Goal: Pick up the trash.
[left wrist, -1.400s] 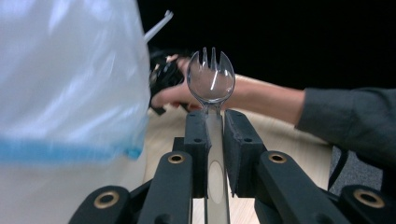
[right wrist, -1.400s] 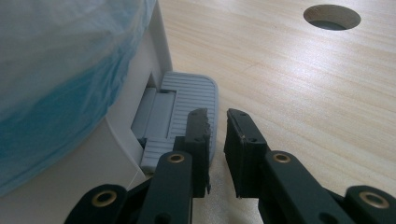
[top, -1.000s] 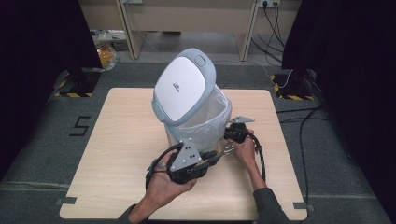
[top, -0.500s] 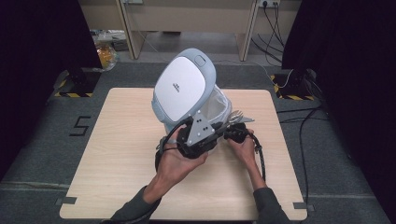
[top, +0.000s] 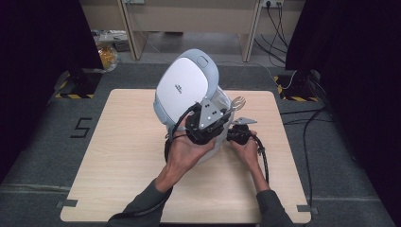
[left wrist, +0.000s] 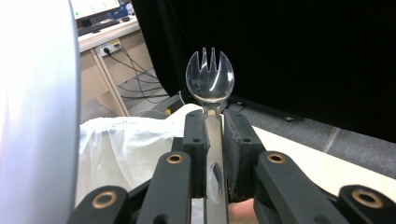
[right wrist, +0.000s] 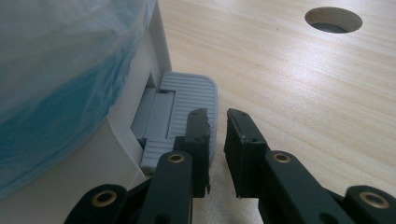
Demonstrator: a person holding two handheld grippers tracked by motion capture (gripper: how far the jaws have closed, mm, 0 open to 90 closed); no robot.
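Lid [top: 184,87] stood raised on the pedal bin [top: 163,113] on the tabletop [top: 118,156], right claw [right wrist: 215,122] slightly parted on its pedal [right wrist: 189,105], left claw [left wrist: 214,135] clenched on a clear spork [left wrist: 210,79] above the liner [left wrist: 126,140], apparently not yet dropped.

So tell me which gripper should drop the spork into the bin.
Left. The left gripper is already shut on the clear spork, raised beside the open lid. The right gripper is low by the bin's pedal, holding nothing.
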